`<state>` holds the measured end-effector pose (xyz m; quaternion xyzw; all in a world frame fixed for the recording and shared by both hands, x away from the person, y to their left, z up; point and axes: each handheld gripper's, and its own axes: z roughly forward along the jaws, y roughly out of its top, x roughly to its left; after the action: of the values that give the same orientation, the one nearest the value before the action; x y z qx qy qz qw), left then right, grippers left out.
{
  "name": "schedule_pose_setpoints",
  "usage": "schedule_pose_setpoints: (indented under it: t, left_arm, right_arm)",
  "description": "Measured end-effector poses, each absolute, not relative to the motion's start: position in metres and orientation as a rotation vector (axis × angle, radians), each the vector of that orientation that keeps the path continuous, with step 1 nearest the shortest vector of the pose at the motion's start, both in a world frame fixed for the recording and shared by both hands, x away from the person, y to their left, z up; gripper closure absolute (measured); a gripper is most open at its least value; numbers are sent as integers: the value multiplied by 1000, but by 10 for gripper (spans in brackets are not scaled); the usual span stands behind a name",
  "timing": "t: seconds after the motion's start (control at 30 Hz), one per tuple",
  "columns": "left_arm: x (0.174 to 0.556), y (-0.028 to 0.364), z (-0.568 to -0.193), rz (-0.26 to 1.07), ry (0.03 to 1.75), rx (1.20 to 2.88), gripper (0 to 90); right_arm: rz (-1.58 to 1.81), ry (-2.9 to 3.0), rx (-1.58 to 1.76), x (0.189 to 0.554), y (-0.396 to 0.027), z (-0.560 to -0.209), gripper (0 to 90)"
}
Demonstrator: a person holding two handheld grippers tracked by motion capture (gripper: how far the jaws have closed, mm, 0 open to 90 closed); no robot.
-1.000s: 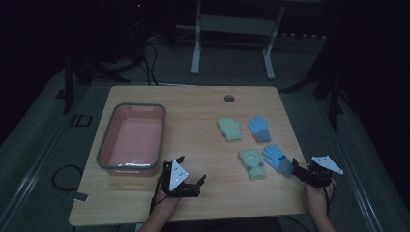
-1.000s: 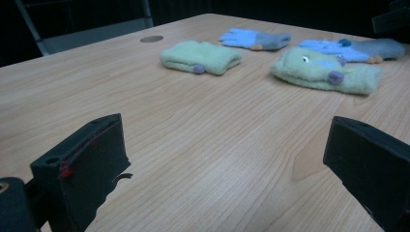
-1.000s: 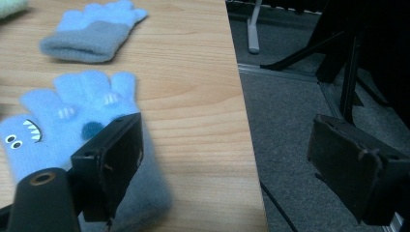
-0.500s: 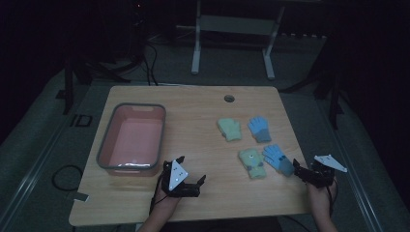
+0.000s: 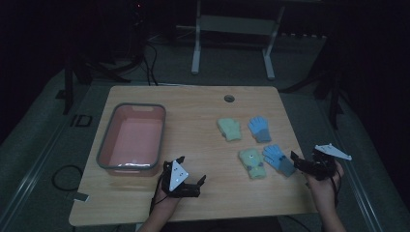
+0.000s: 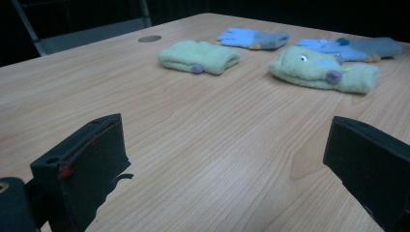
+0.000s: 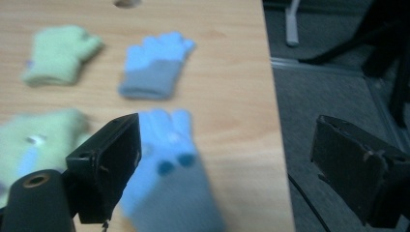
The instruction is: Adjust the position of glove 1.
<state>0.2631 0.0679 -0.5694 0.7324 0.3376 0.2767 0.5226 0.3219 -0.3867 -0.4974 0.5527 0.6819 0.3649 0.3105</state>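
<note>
Four gloves lie on the right half of the wooden table [image 5: 203, 208]: a green glove [image 5: 229, 129], a blue glove [image 5: 259, 128], a green glove with a face [image 5: 252, 163] and a blue-and-grey glove [image 5: 279, 158]. My right gripper [image 5: 299, 165] hovers open at the table's right edge, beside the cuff of the blue-and-grey glove [image 7: 169, 179], which lies partly between its jaws. Its own view is blurred. My left gripper [image 5: 192, 168] is open, low over bare wood [image 6: 222, 169] at the front, and faces the gloves [image 6: 324, 70].
A pink tub [image 5: 130, 140] with a grey rim stands at the left of the table. A round cable hole [image 5: 229, 98] sits near the far edge. The table's right edge [image 7: 275, 145] drops to grey floor, and metal frame legs [image 5: 196, 43] stand behind.
My right gripper has edged slightly forward and left toward the blue-and-grey glove. The left gripper and the gloves have not moved.
</note>
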Motion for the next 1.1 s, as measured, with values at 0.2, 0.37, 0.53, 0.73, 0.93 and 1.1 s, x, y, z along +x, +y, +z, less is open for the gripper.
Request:
schedule_pose_setpoints:
  t: [0.2,0.37,0.53,0.73,0.93,1.1]
  left_arm:
    - [263,69,-569,658,812,1751,19]
    - [263,68,-569,658,809,1752,19]
    - [264,69,-569,652,810,1751,19]
    - [263,68,-569,653,807,1753,19]
    - [264,69,-569,650,806,1754,19]
    - [264,68,-569,650,806,1755,19]
  right_arm:
    - [985,1828,1414,330,-375,-478,111]
    - [994,1864,1386,337,-368,-467,137]
    - [991,1899,1323,346,-355,-453,142]
    - [1023,1922,1304,358,-341,-443,151]
    - [1031,1982,1260,370,-322,-441,152]
    - [1018,2020,1223,379,-308,-441,167]
